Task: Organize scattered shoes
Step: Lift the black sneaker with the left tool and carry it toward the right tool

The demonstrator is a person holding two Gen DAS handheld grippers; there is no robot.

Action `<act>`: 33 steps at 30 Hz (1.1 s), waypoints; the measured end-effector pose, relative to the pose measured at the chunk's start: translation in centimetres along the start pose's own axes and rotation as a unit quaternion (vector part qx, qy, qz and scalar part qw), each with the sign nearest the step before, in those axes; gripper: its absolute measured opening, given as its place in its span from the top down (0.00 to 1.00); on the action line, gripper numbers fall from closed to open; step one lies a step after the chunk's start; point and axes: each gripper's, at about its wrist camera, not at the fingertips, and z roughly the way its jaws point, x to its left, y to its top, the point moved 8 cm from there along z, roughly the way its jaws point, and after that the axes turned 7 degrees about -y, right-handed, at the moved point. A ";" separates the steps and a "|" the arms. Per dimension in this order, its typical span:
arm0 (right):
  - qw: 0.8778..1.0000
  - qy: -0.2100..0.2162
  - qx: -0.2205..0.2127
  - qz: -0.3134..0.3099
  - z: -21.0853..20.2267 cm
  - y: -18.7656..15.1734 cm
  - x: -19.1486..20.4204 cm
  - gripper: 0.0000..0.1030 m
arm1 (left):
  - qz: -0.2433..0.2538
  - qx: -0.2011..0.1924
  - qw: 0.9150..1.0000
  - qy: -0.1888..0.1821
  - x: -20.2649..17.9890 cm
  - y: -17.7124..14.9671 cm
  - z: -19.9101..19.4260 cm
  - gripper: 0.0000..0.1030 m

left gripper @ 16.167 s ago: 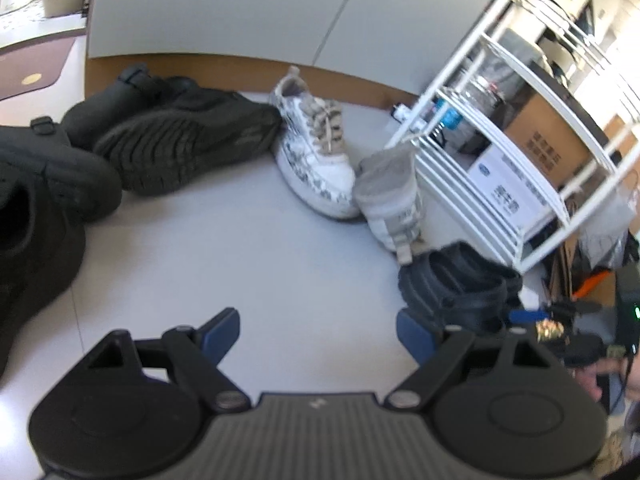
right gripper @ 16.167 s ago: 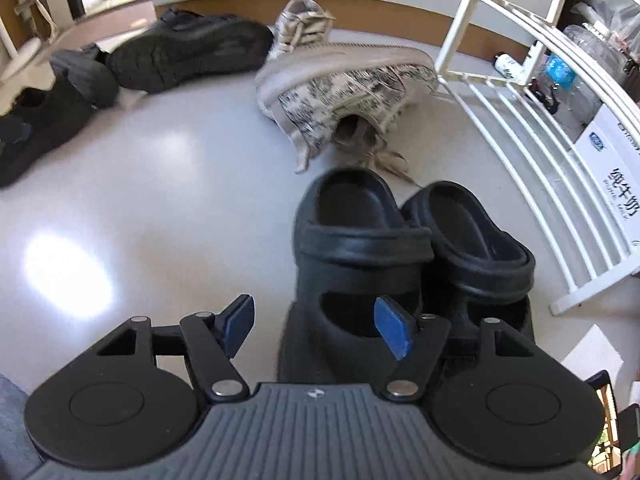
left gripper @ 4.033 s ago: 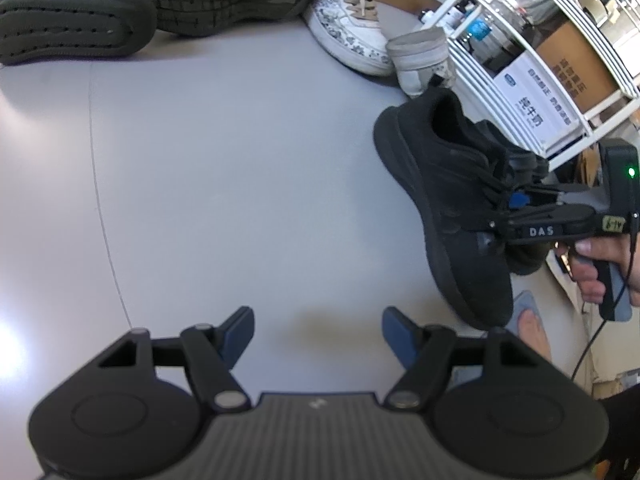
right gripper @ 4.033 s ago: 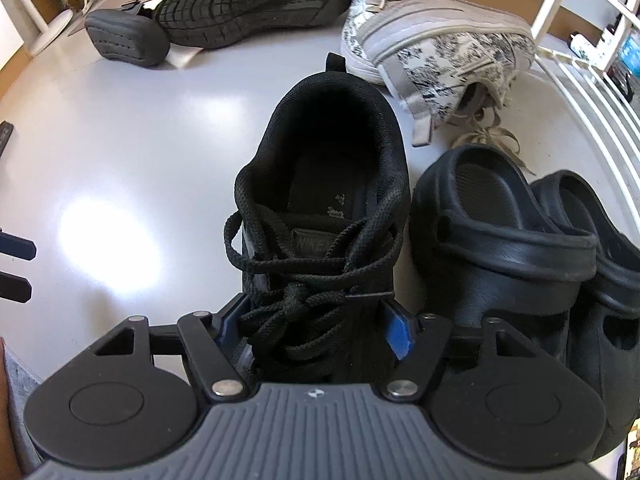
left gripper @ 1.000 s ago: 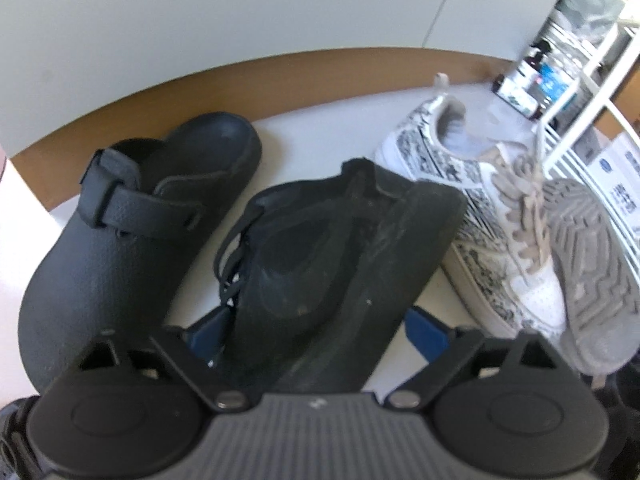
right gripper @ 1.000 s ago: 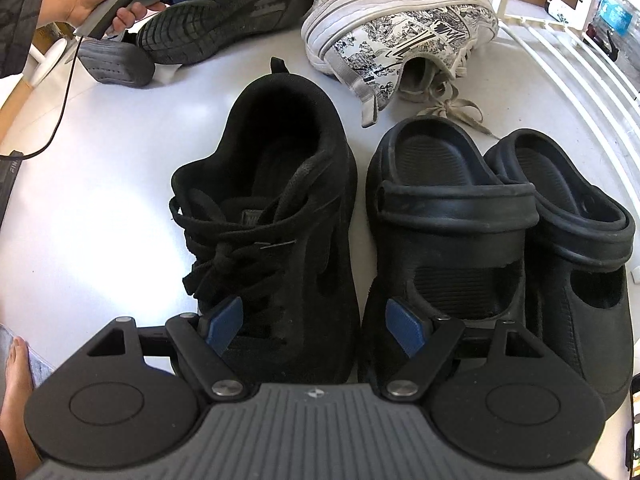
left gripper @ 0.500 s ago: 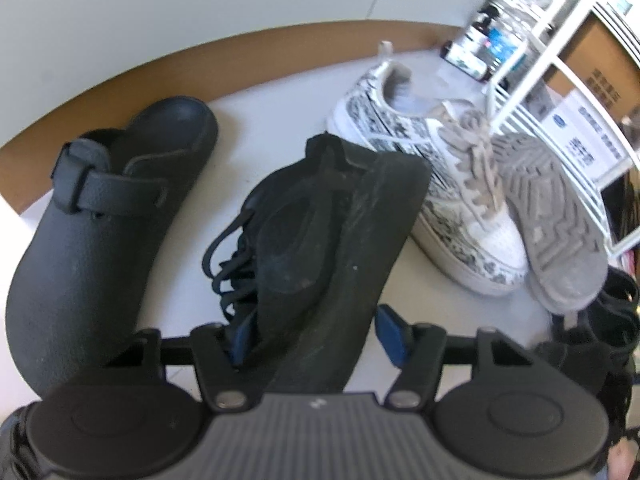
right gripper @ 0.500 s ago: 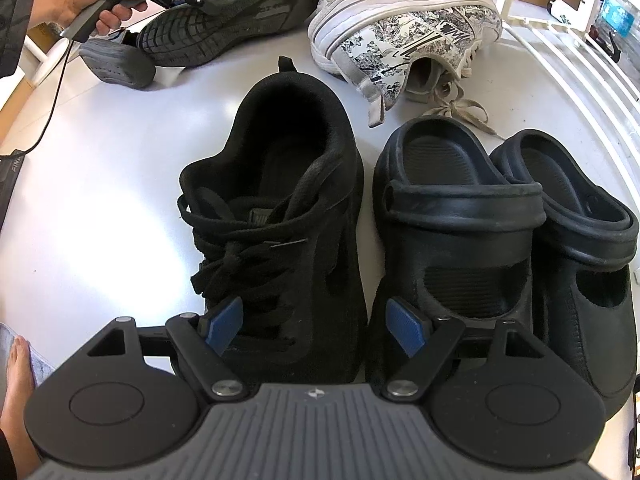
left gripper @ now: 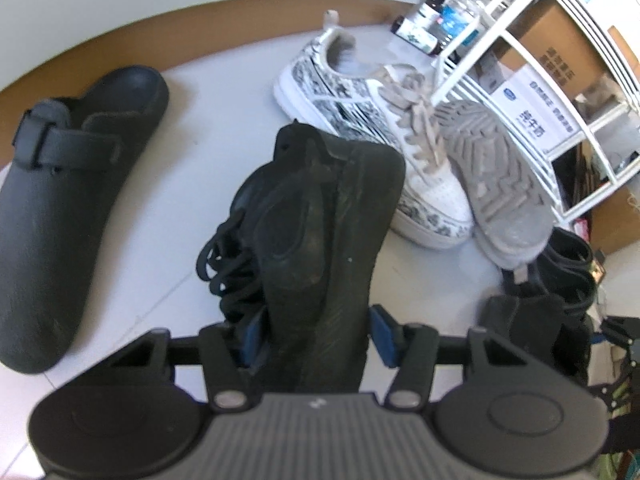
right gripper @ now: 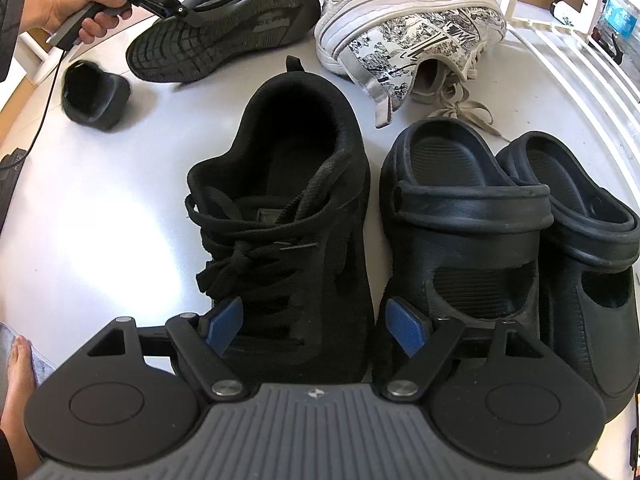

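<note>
A black sneaker (left gripper: 312, 232) lies on its side, sole facing right, between the blue pads of my left gripper (left gripper: 316, 334). The jaws are closing and both pads touch it near the toe. The right wrist view shows the same sneaker (right gripper: 224, 36) sole-out at the back, with a hand (right gripper: 68, 12) holding the left gripper (right gripper: 188, 16) on it. Its upright mate (right gripper: 280, 220) stands under my right gripper (right gripper: 316, 324), which is open, with a pad on either side of the toe. Beside it stands a pair of black clogs (right gripper: 460, 232).
A single black clog (left gripper: 72, 184) lies left of the held sneaker, and it appears again (right gripper: 96, 96) in the right wrist view. Two white patterned sneakers (left gripper: 368, 120) lie just right of it, one sole-up. A white wire rack (left gripper: 500, 40) with boxes stands at the right. A bare foot (right gripper: 20, 360) is at the lower left.
My left jaws have narrowed onto the black sneaker, and the view has swung right, so more of the rack shows. The right gripper has not moved.
</note>
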 end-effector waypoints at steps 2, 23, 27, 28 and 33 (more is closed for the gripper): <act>1.000 0.000 -0.001 0.000 0.0 0.0 0.1 0.20 | 0.000 0.009 1.000 -0.010 -0.3 -0.6 0.1 0.46; 1.000 -0.001 -0.012 -0.002 -0.8 0.0 0.7 0.20 | 0.035 0.095 0.991 -0.083 -8.0 -16.1 -1.6 0.46; 1.000 -0.005 -0.021 0.003 -1.4 0.3 0.8 0.20 | 0.046 0.110 0.989 -0.086 -9.5 -18.1 -1.7 0.46; 0.999 -0.012 -0.030 0.007 -1.8 0.5 0.7 0.20 | 0.050 0.112 0.989 -0.086 -9.9 -18.5 -1.7 0.46; 0.997 -0.025 -0.069 0.028 -3.5 1.8 0.4 0.20 | 0.052 0.100 0.990 -0.091 -11.9 -20.2 -1.3 0.46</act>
